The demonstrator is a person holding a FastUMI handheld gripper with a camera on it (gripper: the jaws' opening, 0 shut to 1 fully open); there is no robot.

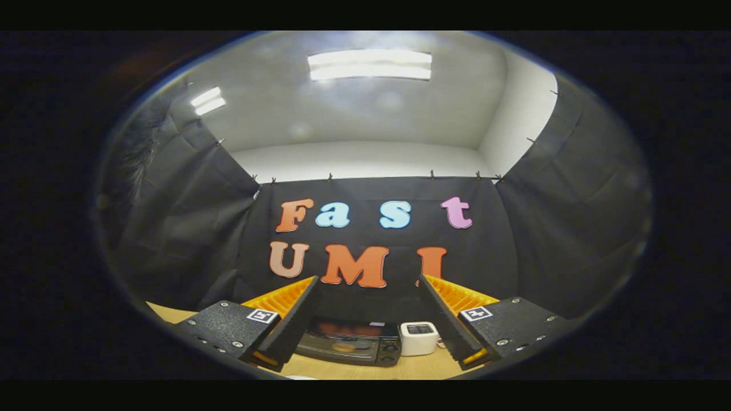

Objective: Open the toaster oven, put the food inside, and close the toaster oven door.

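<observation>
With jaws wide, gripper [366,319] faces toaster oven [353,341] (shut).

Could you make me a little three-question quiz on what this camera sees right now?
1. True or false: the toaster oven door is shut.
2. The white appliance stands: A) on top of the oven, B) beside the oven on the wooden table, C) between closed jaws.
3. Fill in: the gripper jaws stand wide ____, holding nothing.

Key: 1 true; 2 B; 3 open.
</observation>
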